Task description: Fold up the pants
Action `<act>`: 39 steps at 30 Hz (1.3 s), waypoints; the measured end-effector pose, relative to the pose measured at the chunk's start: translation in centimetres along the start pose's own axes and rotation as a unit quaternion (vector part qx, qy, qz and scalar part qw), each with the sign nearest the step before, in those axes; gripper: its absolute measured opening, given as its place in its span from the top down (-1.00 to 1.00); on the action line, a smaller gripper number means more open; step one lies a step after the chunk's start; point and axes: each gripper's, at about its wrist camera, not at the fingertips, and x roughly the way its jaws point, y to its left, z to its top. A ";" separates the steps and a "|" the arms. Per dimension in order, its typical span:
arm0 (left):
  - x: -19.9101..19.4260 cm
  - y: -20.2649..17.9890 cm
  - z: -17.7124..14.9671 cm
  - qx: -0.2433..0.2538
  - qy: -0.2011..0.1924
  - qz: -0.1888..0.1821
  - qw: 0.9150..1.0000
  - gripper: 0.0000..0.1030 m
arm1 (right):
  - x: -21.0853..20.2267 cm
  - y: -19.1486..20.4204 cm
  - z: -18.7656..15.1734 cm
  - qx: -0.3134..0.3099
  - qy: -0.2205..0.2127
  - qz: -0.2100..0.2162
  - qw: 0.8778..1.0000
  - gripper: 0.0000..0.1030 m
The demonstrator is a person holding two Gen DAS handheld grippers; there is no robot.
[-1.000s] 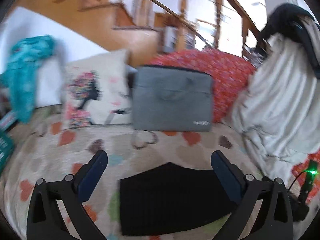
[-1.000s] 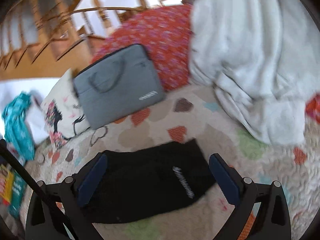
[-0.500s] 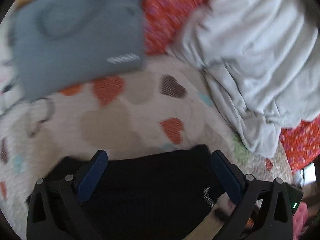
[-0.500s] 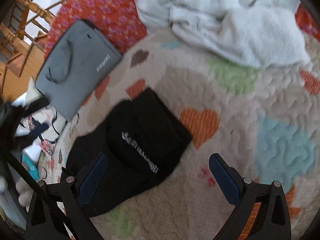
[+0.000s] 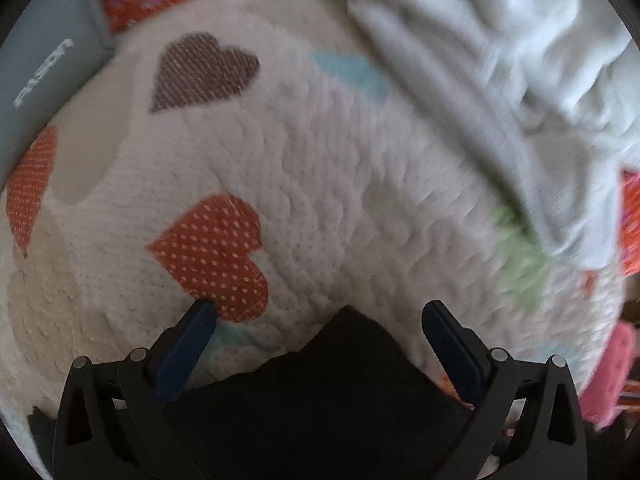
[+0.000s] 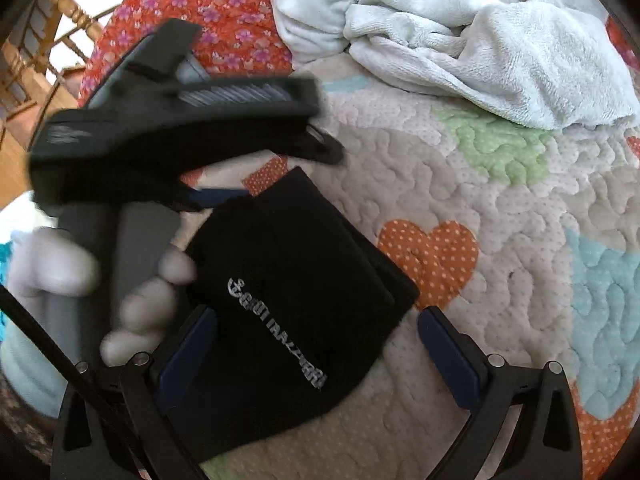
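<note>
the black pants [image 6: 296, 312] lie folded small on the quilt [image 6: 500, 208]; both tongs, left [image 5: 320, 312] and right [image 6: 316, 316], gape wide, holding nothing; little seems left.

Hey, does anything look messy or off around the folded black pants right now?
The black pants lie folded but skewed, layers stepped at the far corner. A white blanket sits crumpled on the heart-print quilt behind them. Nothing spilled or damaged.

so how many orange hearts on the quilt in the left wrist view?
2. One heart sits just ahead of the left gripper, touching its left fingertip; another heart is cut off at the left edge. The pants may hide more.
</note>
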 end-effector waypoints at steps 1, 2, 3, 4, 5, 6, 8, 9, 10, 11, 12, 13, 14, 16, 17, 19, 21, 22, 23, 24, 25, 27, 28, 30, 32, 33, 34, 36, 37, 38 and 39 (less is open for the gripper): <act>0.0 -0.4 0.0 0.010 0.001 0.008 1.000 -0.88 | 0.1 0.0 0.1 -0.001 0.003 0.003 1.000 -0.95; -0.3 -0.7 -0.1 0.015 -0.002 0.012 1.000 -0.72 | 0.1 0.0 0.2 -0.002 0.004 0.015 1.000 -0.83; -0.8 -0.8 -0.3 0.016 -0.007 0.008 1.000 -0.08 | 0.2 0.2 0.4 -0.001 0.007 0.018 1.000 -0.65; -1.3 -0.9 -0.4 0.017 -0.009 -0.001 1.000 0.54 | 0.2 0.2 0.6 -0.001 0.011 0.023 1.000 -0.22; -2.0 -0.6 -0.6 0.011 -0.008 -0.028 1.000 0.68 | 0.3 0.2 0.9 0.003 0.016 0.034 0.999 0.14; -3.0 -0.2 -1.0 0.002 -0.016 -0.043 0.999 0.69 | 0.2 0.0 1.2 0.017 0.020 0.045 0.999 0.28; -5.2 0.4 -2.1 -0.001 -0.044 -0.046 0.998 0.71 | -0.1 0.0 1.5 0.024 0.022 0.055 0.998 0.48; -6.1 0.8 -2.6 -0.006 -0.052 -0.048 0.997 0.71 | -0.3 0.2 1.6 0.027 0.022 0.067 0.997 0.50; -7.4 1.5 -3.4 -0.014 -0.065 -0.052 0.996 0.71 | -0.8 0.8 1.8 0.020 0.018 0.075 0.997 0.52; -8.6 2.1 -4.1 -0.020 -0.078 -0.053 0.995 0.71 | -1.2 1.4 1.8 0.011 0.014 0.081 0.997 0.53; -9.6 2.8 -4.8 -0.029 -0.088 -0.053 0.994 0.71 | -1.7 2.3 1.8 0.000 0.010 0.089 0.996 0.54; -10.5 3.6 -5.7 -0.038 -0.097 -0.056 0.993 0.71 | -2.2 3.5 1.8 -0.013 0.005 0.102 0.995 0.55; -12.1 4.9 -6.9 -0.054 -0.112 -0.063 0.990 0.71 | -2.7 4.5 1.6 -0.024 0.002 0.110 0.994 0.56; -14.2 7.3 -8.6 -0.082 -0.133 -0.072 0.985 0.71 | -3.7 7.4 1.1 -0.057 -0.003 0.131 0.990 0.56; -14.9 8.2 -9.4 -0.092 -0.139 -0.077 0.983 0.72 | -4.1 9.1 0.6 -0.073 -0.001 0.147 0.986 0.58; -17.2 11.5 -12.8 -0.129 -0.163 -0.096 0.973 0.73 | -4.2 12.5 -0.7 -0.106 0.007 0.169 0.980 0.58; -18.8 14.7 -15.6 -0.158 -0.181 -0.101 0.965 0.73 | -4.0 15.4 -2.0 -0.135 0.018 0.187 0.973 0.60; -19.3 15.8 -16.6 -0.168 -0.187 -0.102 0.962 0.73 | -3.7 17.7 -3.3 -0.158 0.028 0.198 0.967 0.61; -19.9 17.7 -18.6 -0.189 -0.197 -0.105 0.956 0.73 | -3.4 19.2 -4.4 -0.176 0.036 0.204 0.962 0.61; -20.2 19.1 -20.0 -0.204 -0.202 -0.107 0.952 0.73 | -3.1 20.7 -5.5 -0.193 0.046 0.209 0.957 0.62; -20.5 20.8 -21.8 -0.225 -0.209 -0.111 0.945 0.73 | -2.5 22.0 -6.4 -0.206 0.056 0.213 0.953 0.62; -20.4 23.8 -24.9 -0.262 -0.220 -0.115 0.932 0.73 | -1.4 24.1 -8.4 -0.230 0.079 0.223 0.944 0.62; -20.4 24.9 -25.9 -0.276 -0.224 -0.116 0.928 0.73 | -0.7 25.4 -9.8 -0.247 0.094 0.227 0.937 0.62; -20.2 28.2 -29.2 -0.321 -0.235 -0.116 0.910 0.73 | 0.7 27.2 -12.2 -0.286 0.113 0.224 0.925 0.62; -19.6 30.3 -31.3 -0.353 -0.240 -0.110 0.898 0.73 | 1.9 27.9 -13.6 -0.307 0.125 0.221 0.917 0.58; -19.1 31.3 -32.2 -0.370 -0.240 -0.107 0.891 0.71 | 2.7 28.0 -14.2 -0.315 0.134 0.221 0.913 0.53; -18.7 32.0 -32.9 -0.384 -0.239 -0.104 0.886 0.71 | 3.5 28.0 -14.9 -0.322 0.142 0.215 0.911 0.48; -17.5 33.9 -34.9 -0.428 -0.242 -0.108 0.864 0.71 | 4.3 28.0 -15.2 -0.335 0.155 0.207 0.906 0.36; -17.2 34.5 -35.6 -0.442 -0.243 -0.110 0.856 0.70 | 4.3 28.0 -15.4 -0.340 0.165 0.209 0.902 0.24; -16.7 35.4 -36.6 -0.464 -0.241 -0.113 0.845 0.70 | 4.1 28.0 -15.4 -0.342 0.168 0.214 0.900 0.06; -16.5 36.0 -37.3 -0.479 -0.241 -0.118 0.836 0.70 | 3.7 28.1 -15.2 -0.343 0.171 0.224 0.896 -0.04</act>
